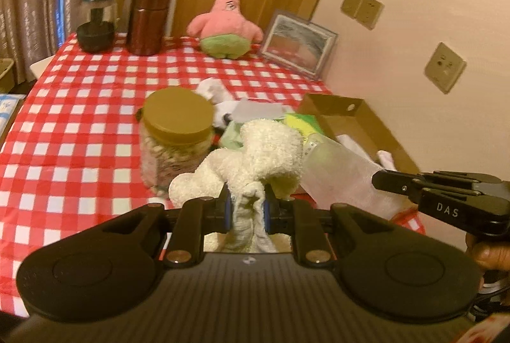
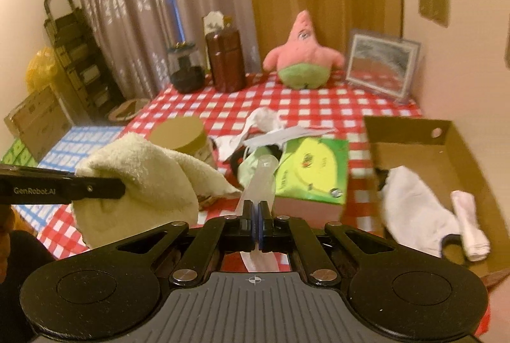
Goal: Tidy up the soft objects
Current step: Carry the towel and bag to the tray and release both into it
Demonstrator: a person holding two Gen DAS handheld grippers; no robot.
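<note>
My left gripper [image 1: 247,209] is shut on a bunched cream towel [image 1: 255,155], lifted above the red-checked table [image 1: 79,126]. From the right wrist view the same gripper [image 2: 119,183] comes in from the left with the towel [image 2: 143,174] hanging off it. My right gripper [image 2: 255,215] is shut on a thin, translucent white cloth [image 2: 259,183] that stretches back toward the pile of soft things [image 2: 264,126]. In the left wrist view the right gripper [image 1: 379,179] enters from the right with that cloth [image 1: 338,174]. An open cardboard box [image 2: 446,158] holds a white cloth [image 2: 411,203] and a rolled white sock [image 2: 470,222].
A jar with a tan lid [image 1: 177,117] stands just beyond the towel. A green tissue box [image 2: 312,171] lies by the pile. At the back stand a pink star plush [image 2: 302,56], a picture frame [image 2: 381,69], a brown canister [image 2: 224,59] and a dark jar [image 2: 185,69].
</note>
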